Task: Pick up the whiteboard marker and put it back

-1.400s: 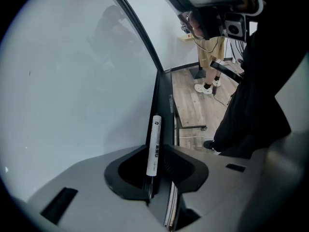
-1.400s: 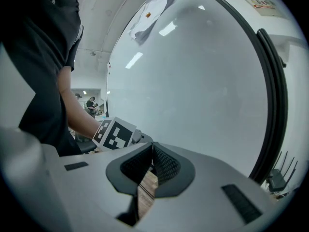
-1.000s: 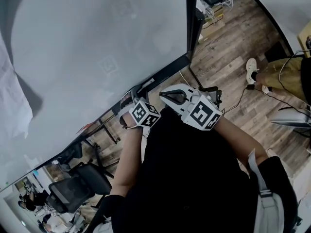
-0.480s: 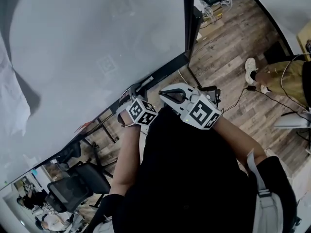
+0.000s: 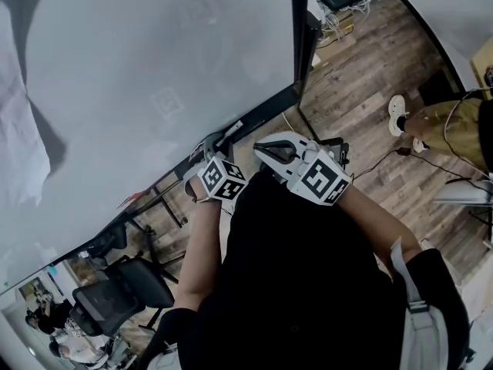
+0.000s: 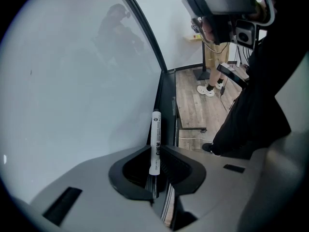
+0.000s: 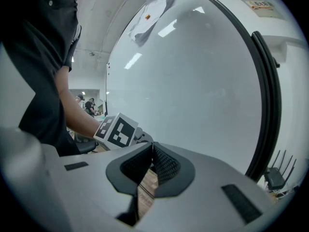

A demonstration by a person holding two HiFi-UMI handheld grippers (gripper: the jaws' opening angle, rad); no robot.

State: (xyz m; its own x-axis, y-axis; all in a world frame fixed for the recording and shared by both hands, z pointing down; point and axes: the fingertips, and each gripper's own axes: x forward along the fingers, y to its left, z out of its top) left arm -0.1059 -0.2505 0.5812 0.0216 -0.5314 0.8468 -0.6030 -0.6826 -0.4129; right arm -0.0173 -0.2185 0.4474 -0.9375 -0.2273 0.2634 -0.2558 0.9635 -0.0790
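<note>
A white whiteboard marker [image 6: 155, 139] lies along the dark tray [image 6: 167, 98] at the foot of the whiteboard [image 5: 154, 68]. My left gripper [image 6: 155, 149] points steeply down at it. Its jaws are closing, one on each side of the marker's barrel, and I see no firm press from the pads. In the head view the left gripper [image 5: 213, 145] sits at the tray, its marker cube just below. My right gripper [image 7: 152, 146] hovers beside it, shut with nothing in it, and faces the board. The right gripper [image 5: 262, 149] is close to the right of the left one.
A black upright frame bar [image 5: 300, 29] ends the board on the right. Behind it is wood floor with cables and another person's white shoes [image 5: 398, 112]. A sheet of paper [image 5: 19, 145] hangs on the board at left. An office chair [image 5: 115, 291] stands under the tray.
The left gripper's cube has shifted very slightly along the tray. The right gripper has kept still.
</note>
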